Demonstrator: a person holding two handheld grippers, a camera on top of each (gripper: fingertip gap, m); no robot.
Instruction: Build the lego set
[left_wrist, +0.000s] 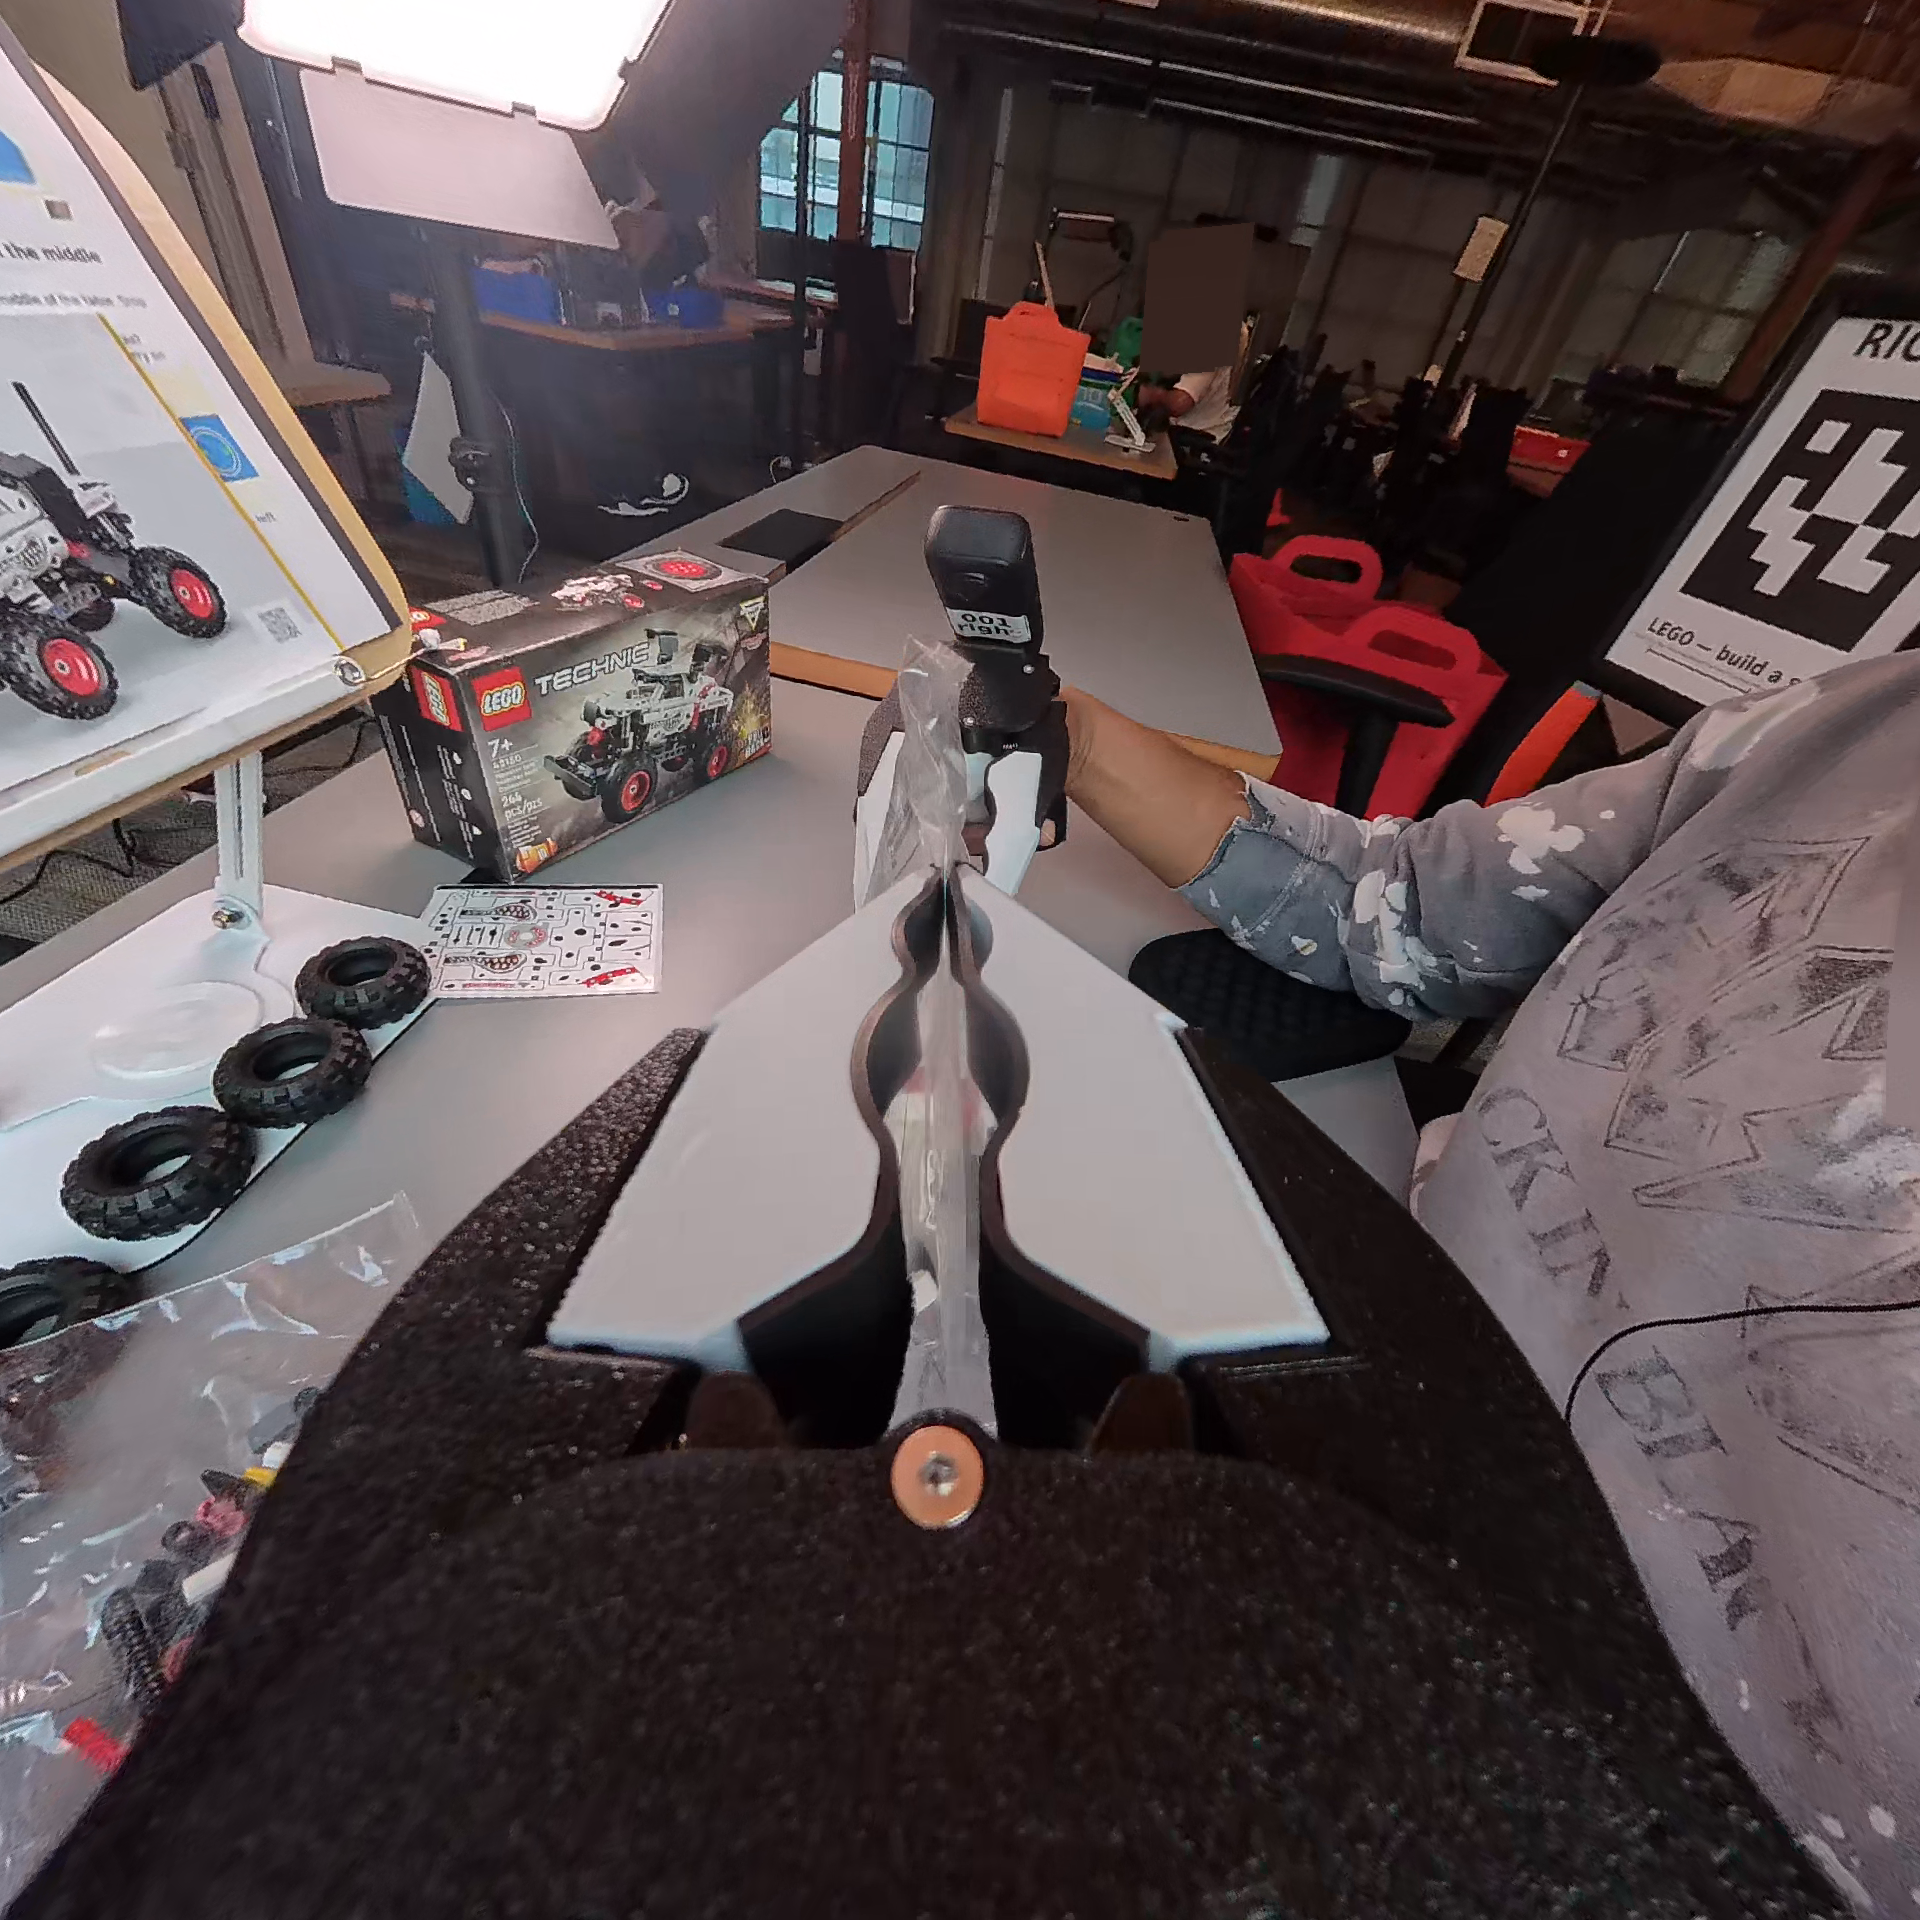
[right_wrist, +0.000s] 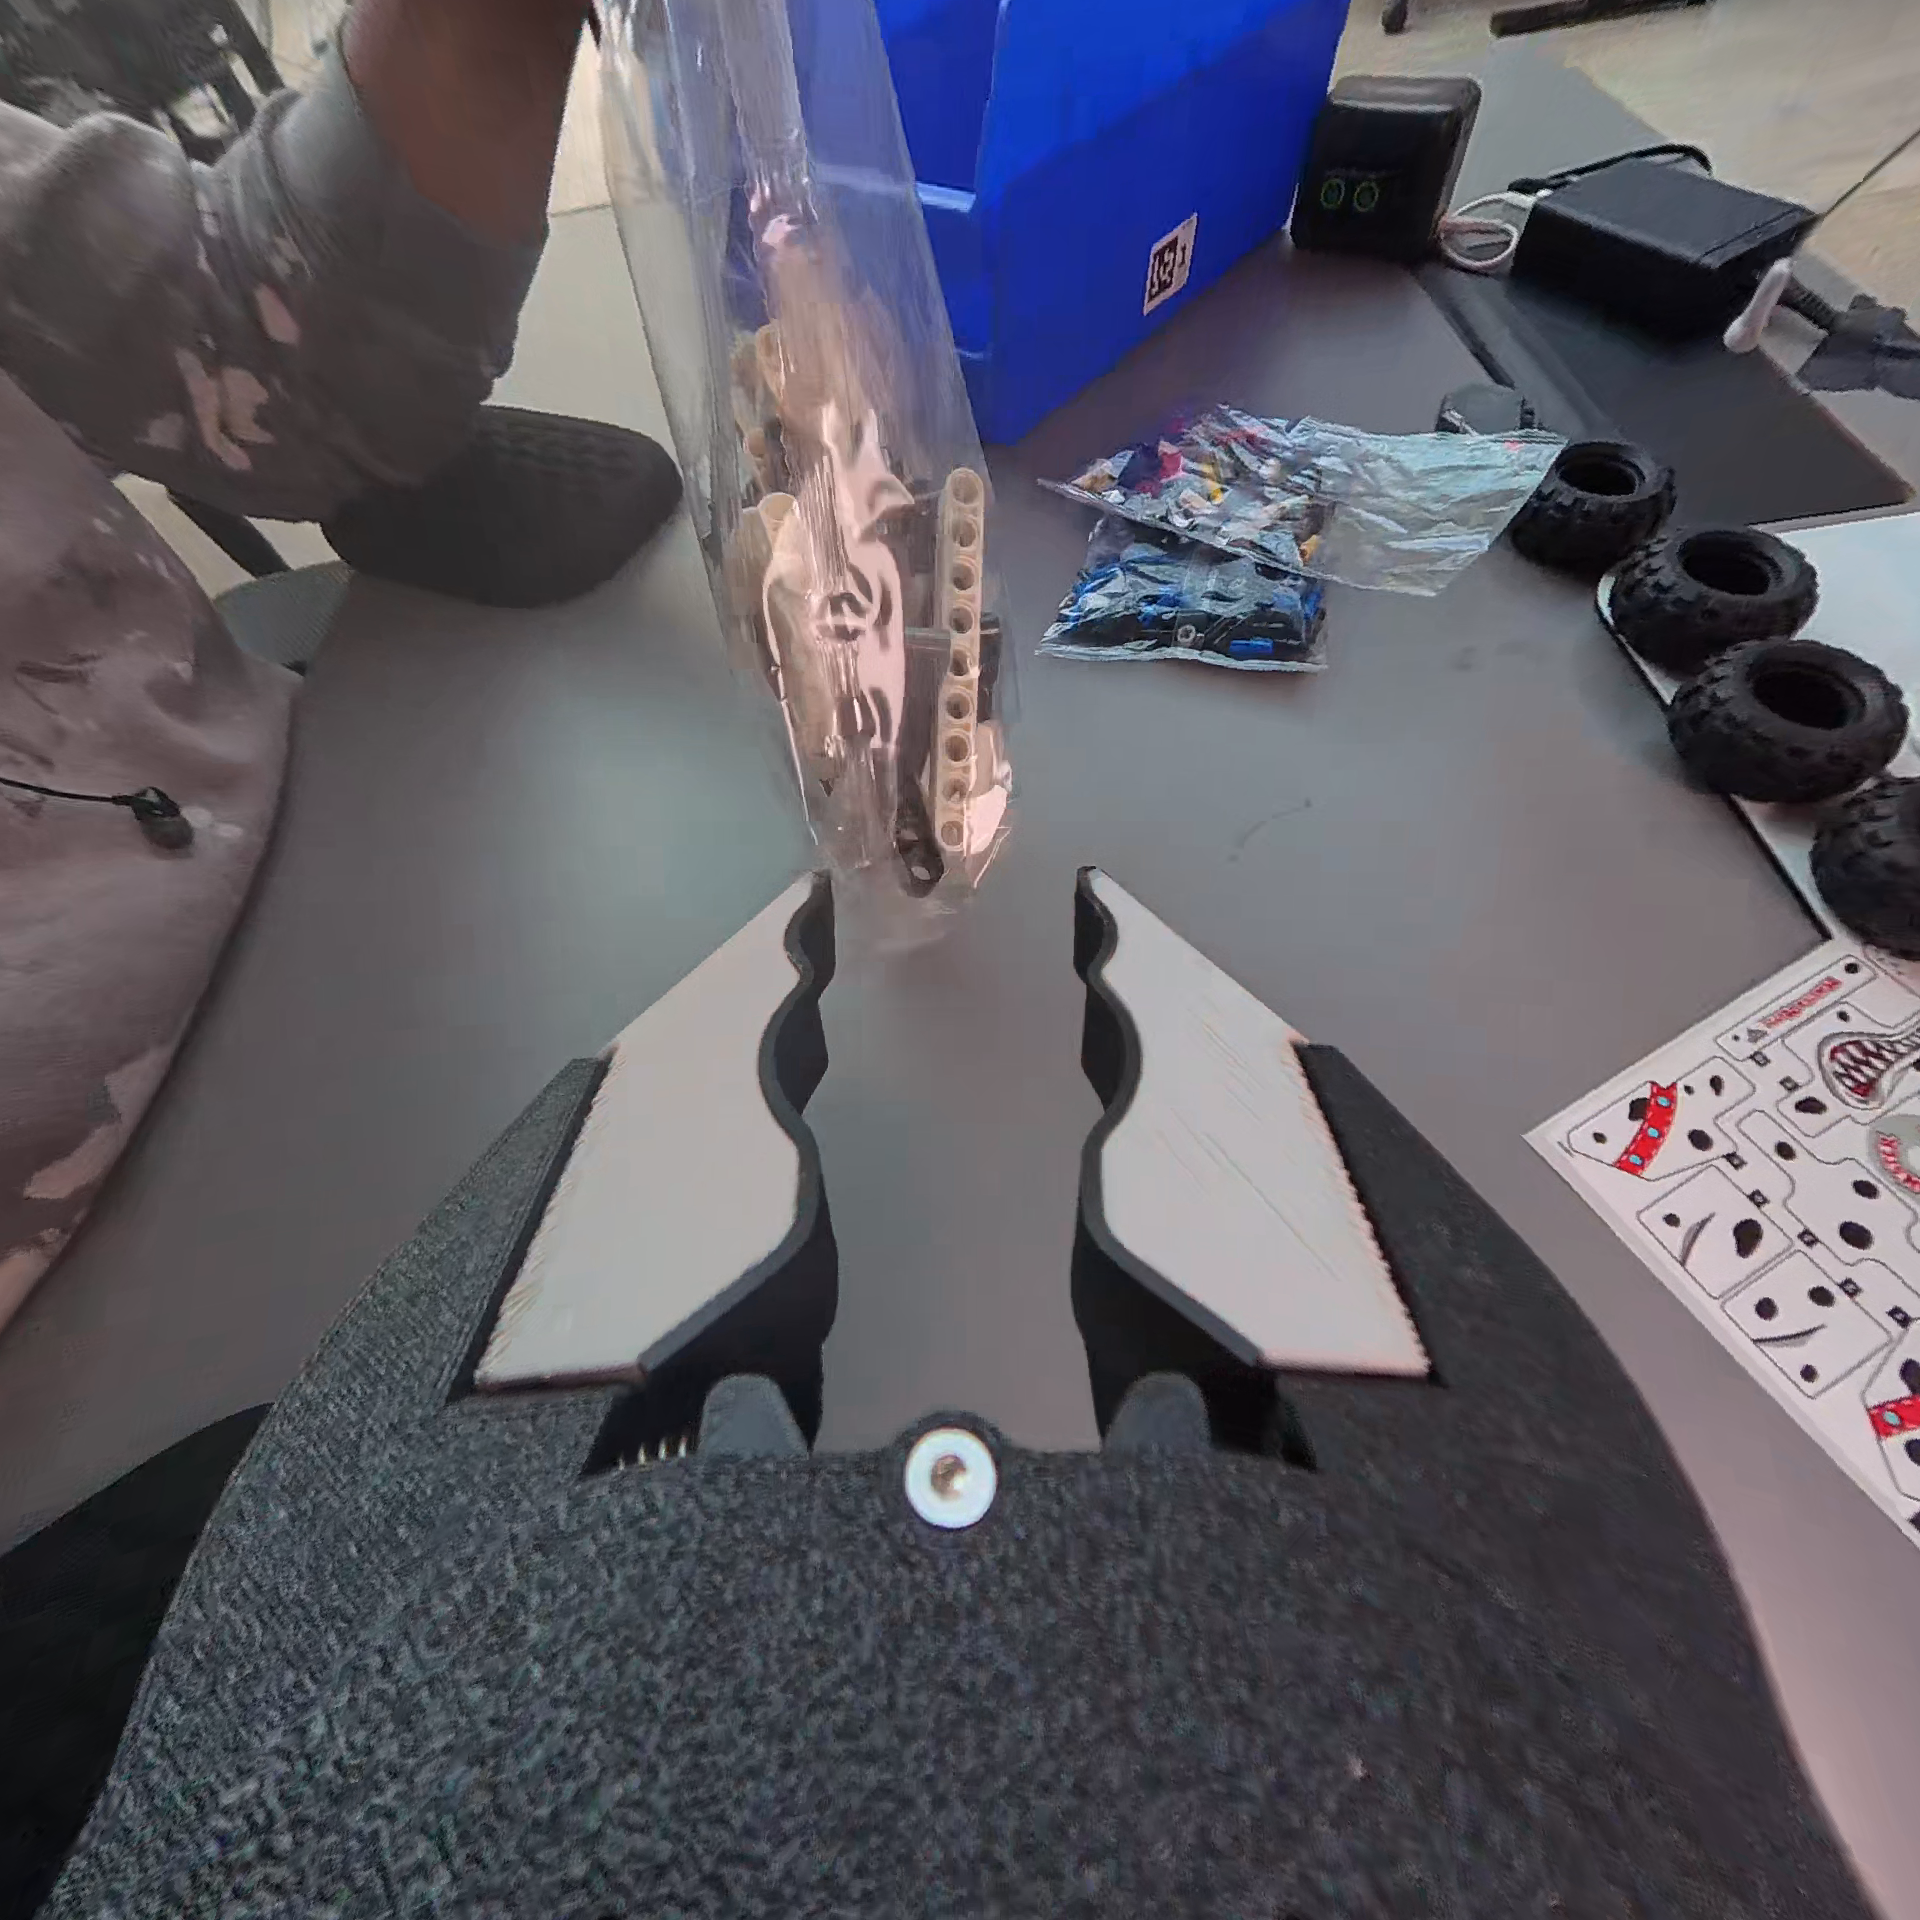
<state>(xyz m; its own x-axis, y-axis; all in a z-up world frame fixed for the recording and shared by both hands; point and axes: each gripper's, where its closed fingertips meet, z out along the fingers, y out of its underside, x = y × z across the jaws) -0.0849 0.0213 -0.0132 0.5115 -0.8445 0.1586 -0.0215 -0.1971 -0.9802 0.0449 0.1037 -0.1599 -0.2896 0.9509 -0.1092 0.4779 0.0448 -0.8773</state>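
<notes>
Now your left gripper (left_wrist: 948, 894) pinches the parts bag (right_wrist: 831, 499) shut-tight.
Your right gripper (right_wrist: 951, 894), jaws apart and empty, should take the limp, slippery film at frame centre, above the rattling pieces.

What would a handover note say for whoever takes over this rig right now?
Left gripper: shut on the clear parts bag, which hangs from it with its bottom at the table.
Right gripper: open, empty, fingertips just short of the bag's lower end.
On the table: two more parts bags, both looking unopened, four black tyres in a row, the sticker sheet, the set's box.
Done: box unpacked, parts laid out.
Left: open the held bag, probably by pinching it with the right; all building.
</notes>
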